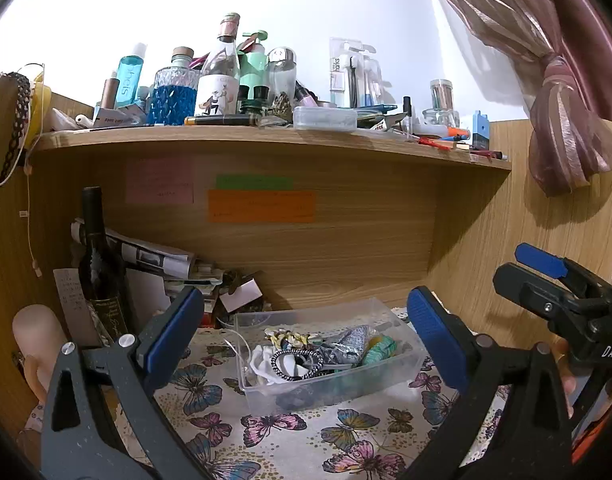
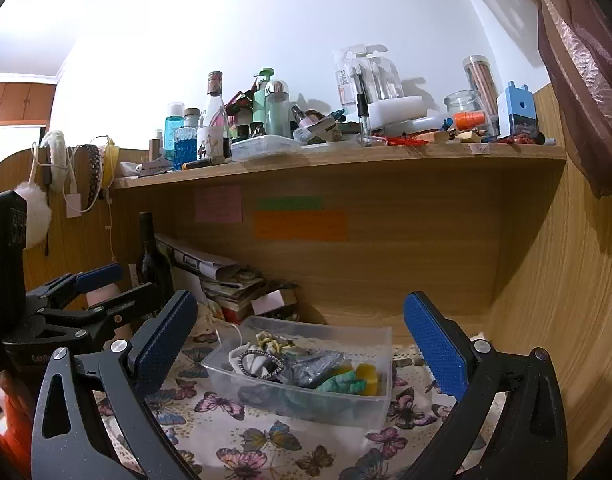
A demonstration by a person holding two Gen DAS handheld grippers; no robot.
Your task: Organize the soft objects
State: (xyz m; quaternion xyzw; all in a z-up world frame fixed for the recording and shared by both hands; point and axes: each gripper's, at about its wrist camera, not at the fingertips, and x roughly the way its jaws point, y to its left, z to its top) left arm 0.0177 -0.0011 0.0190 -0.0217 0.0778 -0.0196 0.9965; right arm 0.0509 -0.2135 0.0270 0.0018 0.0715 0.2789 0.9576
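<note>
Scrunchies (image 1: 306, 354) fill the clear bin (image 1: 402, 372); both tongs (image 1: 306, 344) (image 2: 302, 348) gape, holding nothing

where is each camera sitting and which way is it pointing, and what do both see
Left wrist: rides the left gripper, looks forward over the butterfly cloth at the clear box of hair ties; own open fingers frame it, right gripper at right edge.
Right wrist: rides the right gripper, same heading, slightly further right; own open fingers show, left gripper at left.
Shared: box, dark bottle, cluttered shelf, coloured notes.
</note>
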